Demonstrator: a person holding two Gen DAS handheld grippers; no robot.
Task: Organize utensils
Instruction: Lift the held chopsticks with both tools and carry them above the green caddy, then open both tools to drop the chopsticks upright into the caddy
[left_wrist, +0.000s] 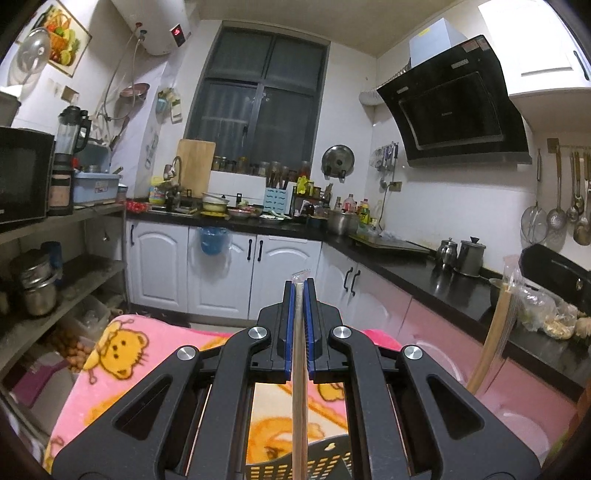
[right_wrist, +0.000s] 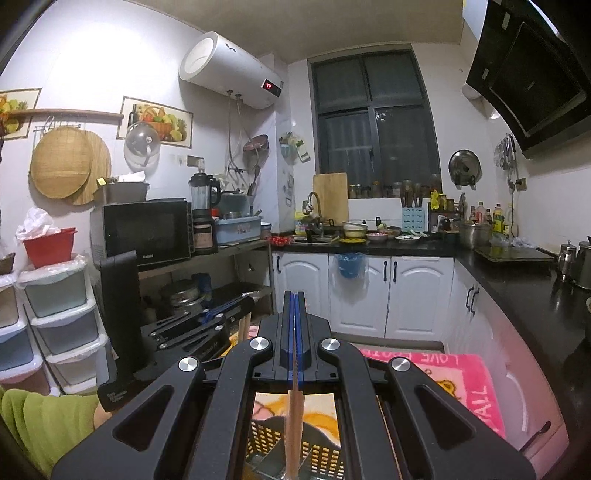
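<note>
Chopsticks (left_wrist: 300, 369) pinched in my left gripper (left_wrist: 300, 291), second wrapped pair (right_wrist: 294, 413) clamped by right gripper (right_wrist: 294, 306), both above black basket (right_wrist: 325, 456). Risk: tilted sticks miss compartment, snag mesh.

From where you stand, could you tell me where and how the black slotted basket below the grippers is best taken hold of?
Judging cautiously: take the black slotted basket by its upper rim, from above, one finger inside and one outside. It stands open-topped on the pink blanket, with thin perforated walls. Both grippers already hold chopsticks.

a home kitchen: range hood (left_wrist: 454, 99), sink faucet (right_wrist: 314, 201), white cabinets (left_wrist: 218, 273).
</note>
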